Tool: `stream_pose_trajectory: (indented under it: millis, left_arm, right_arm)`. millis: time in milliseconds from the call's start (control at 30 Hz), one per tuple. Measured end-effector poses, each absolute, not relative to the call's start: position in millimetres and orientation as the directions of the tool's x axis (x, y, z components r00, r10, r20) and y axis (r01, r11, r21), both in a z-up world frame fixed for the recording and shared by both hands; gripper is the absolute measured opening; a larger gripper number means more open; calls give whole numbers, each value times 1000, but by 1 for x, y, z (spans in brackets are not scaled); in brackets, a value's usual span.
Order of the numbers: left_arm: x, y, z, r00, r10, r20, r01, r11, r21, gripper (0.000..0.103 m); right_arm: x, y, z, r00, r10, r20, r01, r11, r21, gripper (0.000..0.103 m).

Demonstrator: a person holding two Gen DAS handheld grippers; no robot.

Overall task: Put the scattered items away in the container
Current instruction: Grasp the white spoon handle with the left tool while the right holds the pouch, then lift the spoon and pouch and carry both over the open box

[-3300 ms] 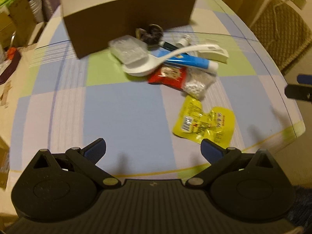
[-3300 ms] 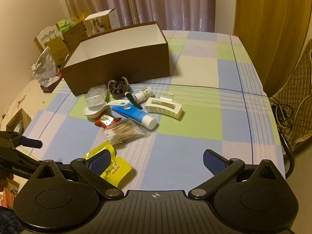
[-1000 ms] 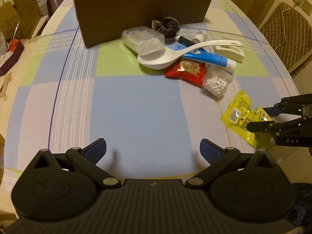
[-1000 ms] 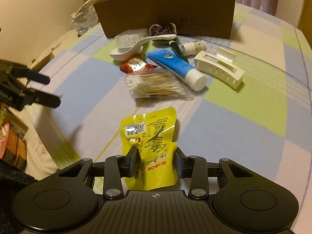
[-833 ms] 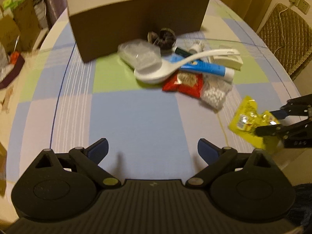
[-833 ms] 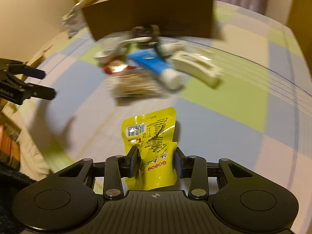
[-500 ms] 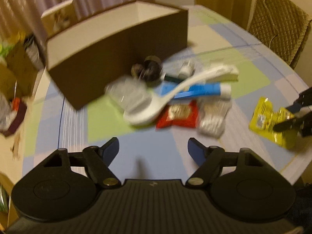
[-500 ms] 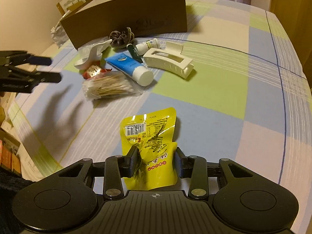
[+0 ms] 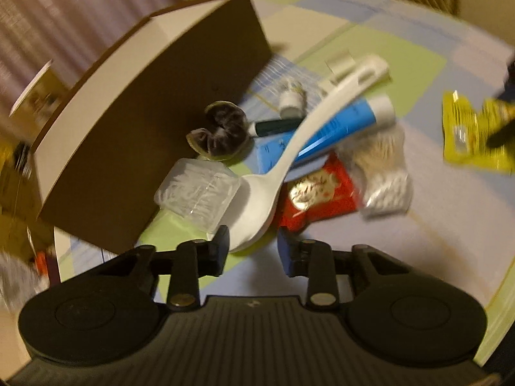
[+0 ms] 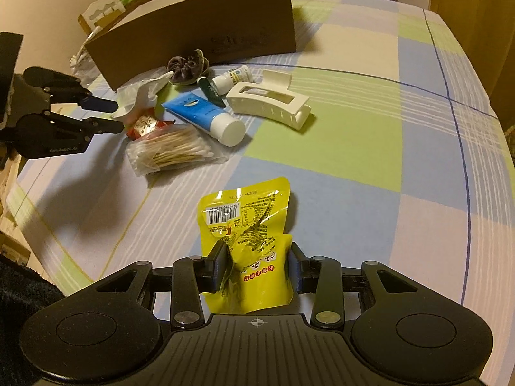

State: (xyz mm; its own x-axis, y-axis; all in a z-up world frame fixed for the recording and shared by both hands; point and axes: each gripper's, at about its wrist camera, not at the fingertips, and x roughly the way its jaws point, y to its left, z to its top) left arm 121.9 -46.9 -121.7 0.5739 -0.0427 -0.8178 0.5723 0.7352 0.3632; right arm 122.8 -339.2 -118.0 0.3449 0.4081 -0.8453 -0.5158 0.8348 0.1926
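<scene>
Right gripper [image 10: 254,268] clamped on the lower half of a yellow snack packet [image 10: 246,225]; packet's top end with the barcode sticks out forward over the checked tablecloth [image 10: 354,148]. Left gripper [image 9: 252,247] has its fingers narrowed around the bowl end of a white plastic spoon [image 9: 289,160]; frame is motion-blurred, so cannot tell if the pads actually touch it. In the right wrist view the left gripper [image 10: 112,115] sits at the spoon bowl [image 10: 141,99], at the left edge of the pile.

Pile, past the packet: bag of cotton swabs [image 10: 170,152], red snack sachet [image 10: 148,125] just beside it, blue tube with white cap [image 10: 206,119] lying on its side, white hair claw clip [image 10: 270,103] to the right. Clear plastic box [image 9: 198,191] touches the spoon bowl on the left. Further back: dark pen-like item [image 10: 210,91], small white bottle [image 10: 233,78], dark velvet scrunchie [image 10: 188,66] against the box wall. Brown cardboard box [image 10: 199,29], the container, stands at the far side, open top, its inside not visible from here.
</scene>
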Motion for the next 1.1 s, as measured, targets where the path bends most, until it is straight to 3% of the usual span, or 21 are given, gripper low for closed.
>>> stream_pose_trajectory:
  millis: [433, 867, 1100]
  left_arm:
    - [132, -48, -132, 427, -145, -893, 810, 501, 306, 2]
    - [112, -41, -82, 464, -236, -854, 744, 627, 230, 1]
    - [109, -44, -67, 483, -271, -833, 716, 669, 197, 1]
  right_arm:
    - [119, -336, -117, 375, 380, -846, -465, 866, 183, 41]
    - [116, -336, -110, 388, 369, -845, -457, 873, 172, 40]
    - [119, -343, -97, 413, 369, -833, -456, 875, 162, 33]
